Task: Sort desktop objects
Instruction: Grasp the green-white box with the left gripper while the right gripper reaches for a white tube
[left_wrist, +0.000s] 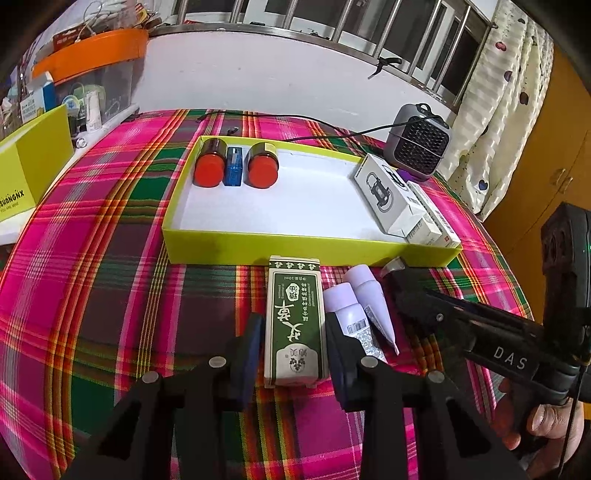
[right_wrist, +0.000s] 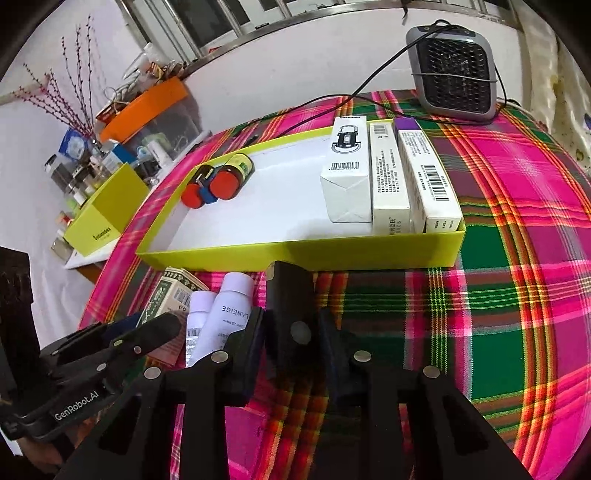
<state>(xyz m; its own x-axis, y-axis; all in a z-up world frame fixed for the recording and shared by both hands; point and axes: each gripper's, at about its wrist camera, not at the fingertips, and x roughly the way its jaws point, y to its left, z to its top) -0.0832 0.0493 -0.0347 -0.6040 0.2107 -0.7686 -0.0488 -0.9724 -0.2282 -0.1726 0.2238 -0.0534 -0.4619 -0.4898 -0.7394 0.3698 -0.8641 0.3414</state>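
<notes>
Left wrist view: left gripper (left_wrist: 291, 350) is straddling the green carton (left_wrist: 295, 325), fingers wide, neither pad clearly touching; carton is lying lengthwise just near of the yellow tray (left_wrist: 303, 251), presumably awaiting sorting beside two lavender tubes (left_wrist: 360, 306).

Right wrist view: right gripper (right_wrist: 291, 350) is closing narrowly on a black clip (right_wrist: 291, 310), apparently gripping it, near the tray's front wall; white boxes (right_wrist: 388, 173) are sitting filed right, jars (right_wrist: 218, 181) far left.
</notes>
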